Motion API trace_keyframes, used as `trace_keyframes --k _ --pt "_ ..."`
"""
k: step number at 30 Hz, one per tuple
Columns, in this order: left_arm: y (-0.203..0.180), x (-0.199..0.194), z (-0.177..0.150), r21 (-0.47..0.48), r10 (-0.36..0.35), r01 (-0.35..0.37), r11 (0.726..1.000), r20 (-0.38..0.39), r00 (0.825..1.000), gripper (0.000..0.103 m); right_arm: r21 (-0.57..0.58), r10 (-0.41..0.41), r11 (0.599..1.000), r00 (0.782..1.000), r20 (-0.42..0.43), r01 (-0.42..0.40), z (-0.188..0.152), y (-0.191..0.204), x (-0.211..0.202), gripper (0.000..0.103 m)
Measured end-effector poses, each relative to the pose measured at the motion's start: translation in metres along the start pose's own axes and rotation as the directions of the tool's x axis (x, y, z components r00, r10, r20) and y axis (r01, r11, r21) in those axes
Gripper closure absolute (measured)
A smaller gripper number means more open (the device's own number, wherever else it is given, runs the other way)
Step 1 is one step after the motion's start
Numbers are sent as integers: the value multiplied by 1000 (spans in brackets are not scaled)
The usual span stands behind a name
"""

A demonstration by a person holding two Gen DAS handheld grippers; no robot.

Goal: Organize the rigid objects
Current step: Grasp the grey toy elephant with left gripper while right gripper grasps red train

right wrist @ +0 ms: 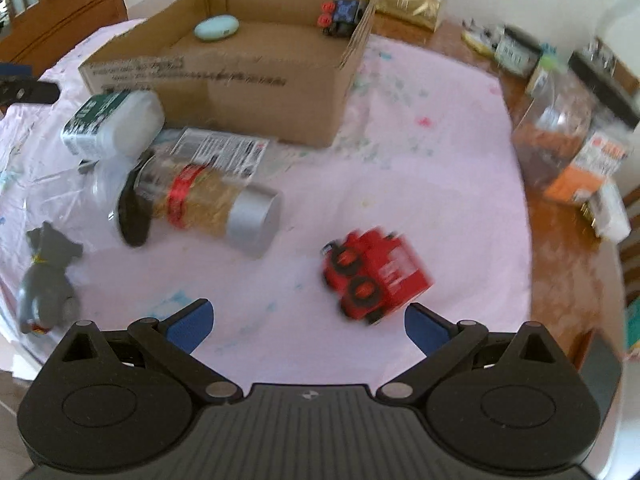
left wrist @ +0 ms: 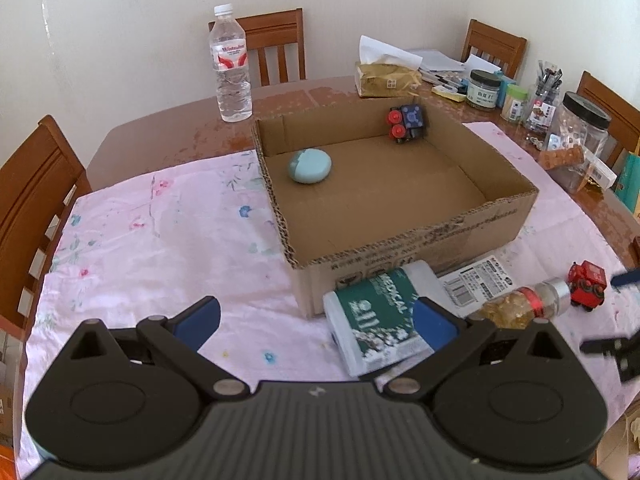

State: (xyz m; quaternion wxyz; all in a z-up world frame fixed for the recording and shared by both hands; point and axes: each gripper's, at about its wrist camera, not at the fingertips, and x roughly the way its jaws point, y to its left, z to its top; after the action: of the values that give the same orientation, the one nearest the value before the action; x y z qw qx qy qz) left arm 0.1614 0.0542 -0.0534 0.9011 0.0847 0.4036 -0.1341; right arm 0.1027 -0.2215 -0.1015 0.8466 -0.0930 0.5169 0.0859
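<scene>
The cardboard box (left wrist: 400, 184) is seen holding a pale blue oval case (left wrist: 310, 165) at its left and a blue toy train (left wrist: 408, 122) in its far right corner. In front of the box, a white medical bottle (left wrist: 376, 316), a spice jar (right wrist: 212, 208) lying silver cap rightward, and a red toy train (right wrist: 376, 272) are laid. The left gripper (left wrist: 316, 320) and right gripper (right wrist: 306, 322) are both spread, nothing held.
</scene>
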Motion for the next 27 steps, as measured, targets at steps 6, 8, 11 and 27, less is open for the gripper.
trace_keyframes --k 6,8,11,27 --pt "-25 -16 -13 -59 40 -41 997 -19 999 1 -101 49 994 997 55 -43 15 -30 18 0" --pt "-36 -22 -19 -87 58 -60 994 -29 998 1 -108 111 988 994 23 -108 15 -36 30 0" --pt "-53 -29 -33 -125 72 -79 989 -55 996 1 -128 178 976 984 -6 -177 6 -34 32 0" --pt "-112 -35 -101 -76 107 -119 990 -153 982 1 -239 199 954 979 43 -183 -19 -15 21 0"
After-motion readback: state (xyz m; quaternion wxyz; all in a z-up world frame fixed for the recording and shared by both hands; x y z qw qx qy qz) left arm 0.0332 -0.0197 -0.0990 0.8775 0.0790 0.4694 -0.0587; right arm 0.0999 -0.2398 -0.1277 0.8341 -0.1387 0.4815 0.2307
